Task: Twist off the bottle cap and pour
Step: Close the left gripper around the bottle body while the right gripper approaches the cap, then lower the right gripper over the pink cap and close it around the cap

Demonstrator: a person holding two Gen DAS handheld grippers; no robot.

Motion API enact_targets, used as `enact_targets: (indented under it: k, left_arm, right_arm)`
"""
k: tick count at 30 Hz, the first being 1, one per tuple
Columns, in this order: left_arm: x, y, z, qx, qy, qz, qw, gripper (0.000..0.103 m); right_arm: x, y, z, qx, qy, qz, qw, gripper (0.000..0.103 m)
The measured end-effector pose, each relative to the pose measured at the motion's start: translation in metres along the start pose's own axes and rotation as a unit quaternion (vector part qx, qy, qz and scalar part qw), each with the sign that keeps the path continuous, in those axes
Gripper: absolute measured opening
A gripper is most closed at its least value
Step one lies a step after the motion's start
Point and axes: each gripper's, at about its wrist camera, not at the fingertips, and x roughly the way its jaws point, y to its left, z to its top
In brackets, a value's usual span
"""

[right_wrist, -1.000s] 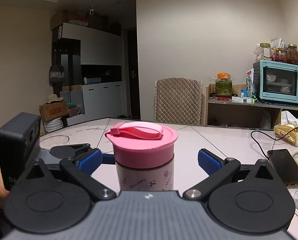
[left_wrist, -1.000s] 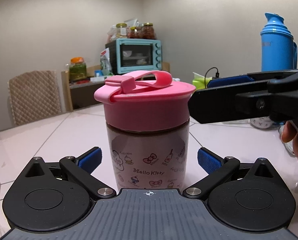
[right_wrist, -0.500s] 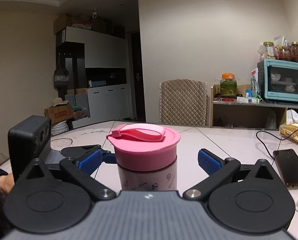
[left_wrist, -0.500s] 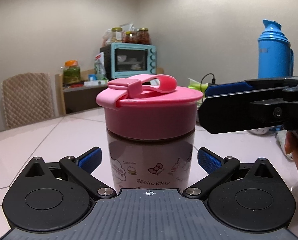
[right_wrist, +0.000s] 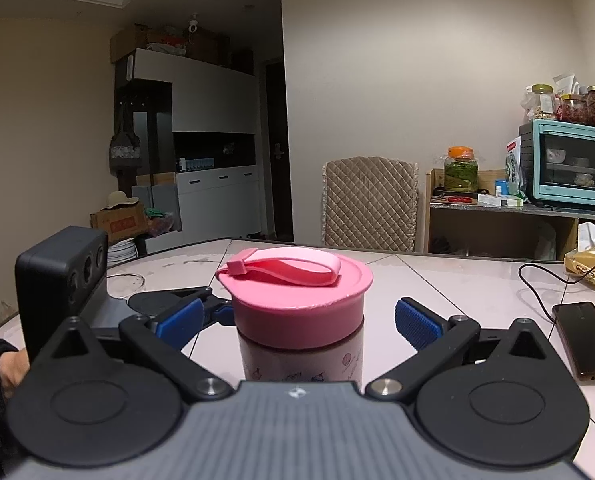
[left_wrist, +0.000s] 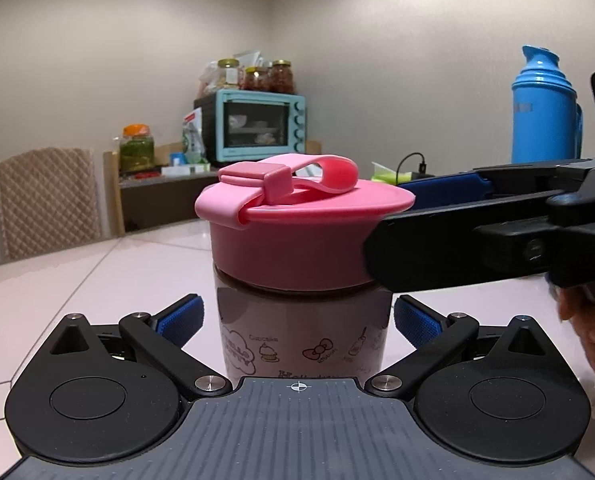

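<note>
A bottle (left_wrist: 301, 332) with a cartoon-printed body and a wide pink screw cap (left_wrist: 293, 240) with a loop strap stands on the white tiled table (left_wrist: 77, 280). My left gripper (left_wrist: 297, 316) is open, its blue pads on either side of the bottle's body below the cap. The right gripper (left_wrist: 391, 224) comes in from the right at cap height. In the right wrist view my right gripper (right_wrist: 299, 318) is open, with the cap (right_wrist: 297, 296) between its pads. The left gripper's fingers (right_wrist: 185, 298) reach in from the left.
A blue thermos (left_wrist: 545, 108) stands at the right. A phone (right_wrist: 581, 336) with a cable lies on the table to the right. A teal oven (left_wrist: 257, 128) on a shelf and a padded chair (right_wrist: 369, 204) are behind. A hand (left_wrist: 593, 332) holds the right gripper.
Both grippers have moved in on the bottle, which now looks larger. The right gripper's fingers now overlap the cap's edge in the left wrist view. Both stayed open.
</note>
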Motion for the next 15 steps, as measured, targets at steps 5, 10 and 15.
enact_targets:
  k: [5, 10, 15]
  left_arm:
    - [0.002, 0.004, 0.001, -0.007, 0.002, -0.003, 1.0000, 0.097]
    - [0.002, 0.004, 0.000, -0.005, 0.002, -0.012, 0.9999, 0.090]
    - [0.003, 0.004, 0.001, -0.011, 0.010, -0.013, 0.9998, 0.090]
  right_arm:
    - [0.007, 0.001, 0.001, -0.002, 0.003, -0.001, 1.000, 0.103]
    - [0.014, 0.000, 0.002, -0.007, 0.009, -0.003, 1.000, 0.103]
    - [0.023, 0.001, 0.003, -0.004, 0.019, -0.008, 1.000, 0.103]
